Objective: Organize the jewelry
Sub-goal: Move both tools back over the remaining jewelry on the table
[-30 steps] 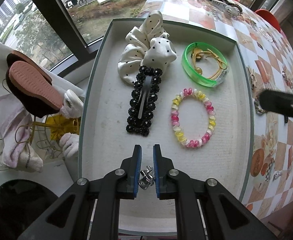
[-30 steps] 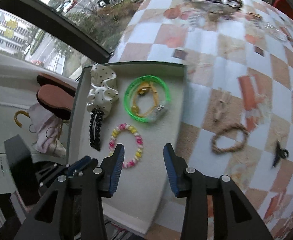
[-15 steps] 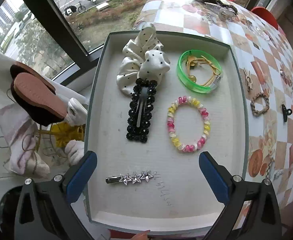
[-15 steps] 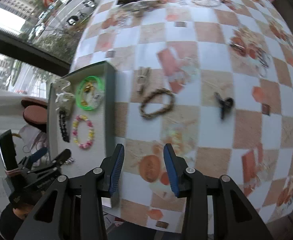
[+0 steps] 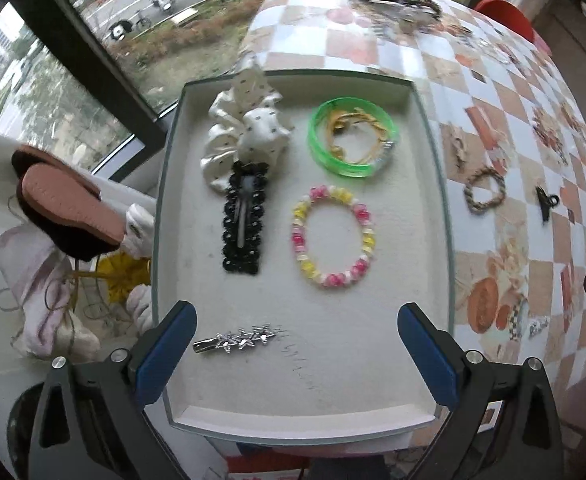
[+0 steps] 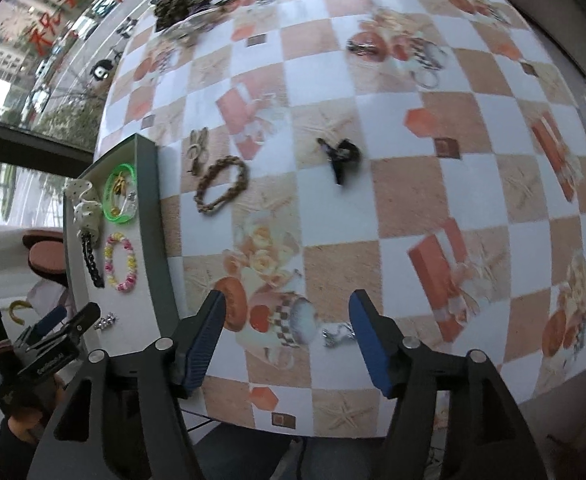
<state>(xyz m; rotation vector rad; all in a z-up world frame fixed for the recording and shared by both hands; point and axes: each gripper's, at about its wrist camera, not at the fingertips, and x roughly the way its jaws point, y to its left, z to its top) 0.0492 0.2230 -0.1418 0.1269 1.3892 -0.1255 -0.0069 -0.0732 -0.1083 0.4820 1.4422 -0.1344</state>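
Observation:
A grey-rimmed tray (image 5: 433,152) with a white lining holds a polka-dot scrunchie (image 5: 245,132), a black beaded clip (image 5: 245,228), a green bangle (image 5: 353,138), a pink-and-yellow bead bracelet (image 5: 333,236) and a silver star clip (image 5: 237,338). My left gripper (image 5: 297,332) is wide open and empty over the tray's near end, straddling the star clip's area. My right gripper (image 6: 287,328) is open and empty above the checkered table, with a small silver piece (image 6: 337,334) just inside its right finger. A braided brown bracelet (image 6: 221,186) and a black claw clip (image 6: 343,156) lie on the table.
The tray (image 6: 149,220) sits at the table's left edge by the window. More jewelry lies at the far end of the table (image 6: 197,0) and at its right (image 6: 425,56). A pale knotted piece (image 6: 197,148) lies beside the braided bracelet.
My left gripper opened, released the silver star clip onto the tray and drew back. My right gripper swung right from over the tray to over the table and opened wider.

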